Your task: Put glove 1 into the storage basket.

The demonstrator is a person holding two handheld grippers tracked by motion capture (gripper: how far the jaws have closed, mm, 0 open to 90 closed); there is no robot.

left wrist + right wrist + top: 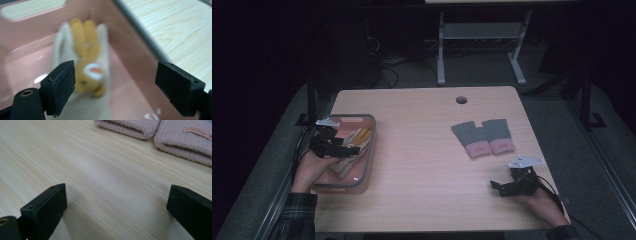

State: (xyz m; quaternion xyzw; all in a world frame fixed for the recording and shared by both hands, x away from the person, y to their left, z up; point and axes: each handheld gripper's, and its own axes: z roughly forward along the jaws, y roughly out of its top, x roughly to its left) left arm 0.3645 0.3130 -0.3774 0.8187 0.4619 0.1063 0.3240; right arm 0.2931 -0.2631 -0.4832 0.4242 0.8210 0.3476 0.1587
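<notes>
So the pink bin (368, 150) with the grey rim sits at the left edge of the surface (422, 165), and it's got a pair of cream and mustard-yellow gloves (354, 145) lying in it. In the left gripper view the gloves (86, 62) are a bit blurred, fingers pointing toward the far wall of the bin, with a small white and orange patch on the cuff end that I can't read. The left tool (343, 149) hangs over the bin above the gloves, released, jaws spread wide with nothing pinched between them.

Room-wise, the middle of the surface is bare wood, plenty of space between the bin and the other stuff. Over on the right half there's a second pair of gloves (483, 138), grey with pink cuffs, lying flat side by side and touching, cuffs toward the person. The right tool (496, 187) rests low near the front right corner, just short of those, also released and holding nothing, with bare wood between its jaws. There's a round cable hole (461, 99) near the far edge.

Labels: the right gripper view shows a little pink tag (197, 133) sewn on one pink cuff (185, 141), writing too small to make out.
</notes>
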